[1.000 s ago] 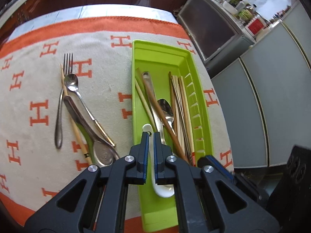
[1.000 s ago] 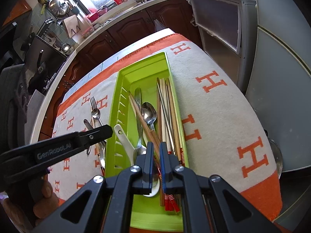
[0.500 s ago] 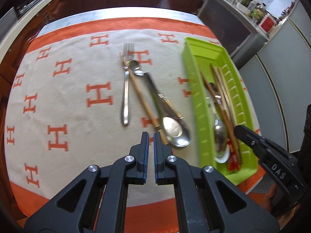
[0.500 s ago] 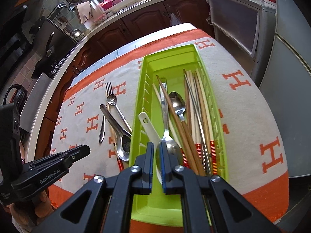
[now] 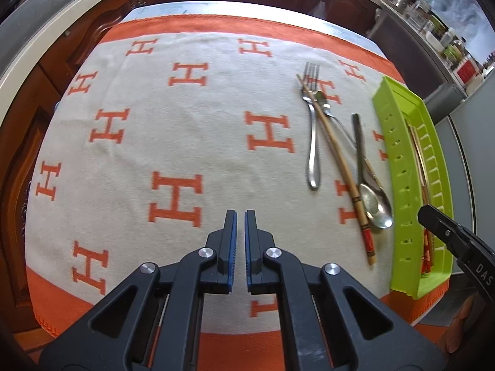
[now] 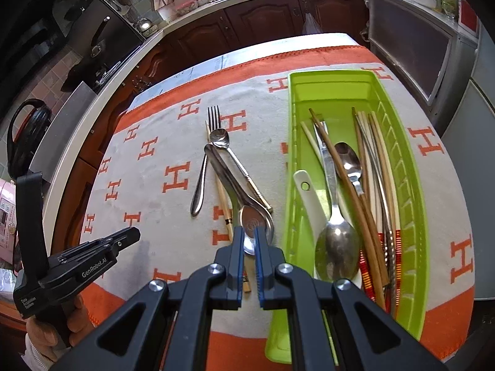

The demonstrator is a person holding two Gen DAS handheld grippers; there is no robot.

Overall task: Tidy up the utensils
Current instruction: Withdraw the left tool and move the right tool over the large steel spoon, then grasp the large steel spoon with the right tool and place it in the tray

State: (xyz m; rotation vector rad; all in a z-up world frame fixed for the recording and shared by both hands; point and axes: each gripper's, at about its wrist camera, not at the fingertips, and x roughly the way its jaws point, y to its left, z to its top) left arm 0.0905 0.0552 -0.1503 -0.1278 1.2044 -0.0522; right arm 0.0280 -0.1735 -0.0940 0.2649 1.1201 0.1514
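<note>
Steel fork [image 6: 202, 167], two spoons and a lone chopstick [image 5: 335, 160] wait beside the green tray [image 6: 414, 204], since both empty, closed grippers, left [image 5: 240, 216] and right [image 6: 247, 235], have swung off it, the right seemingly over the ladle-like spoon [image 6: 244, 204].

Table [image 6: 198, 65], patterned cloth [image 6: 173, 142] (orange-edged), loose cutlery [image 6: 232, 173], green tray [image 6: 411, 160]

A home kitchen: wooden cabinets [image 6: 263, 21], countertop [image 6: 216, 3], hanging pans [image 6: 99, 34].
</note>
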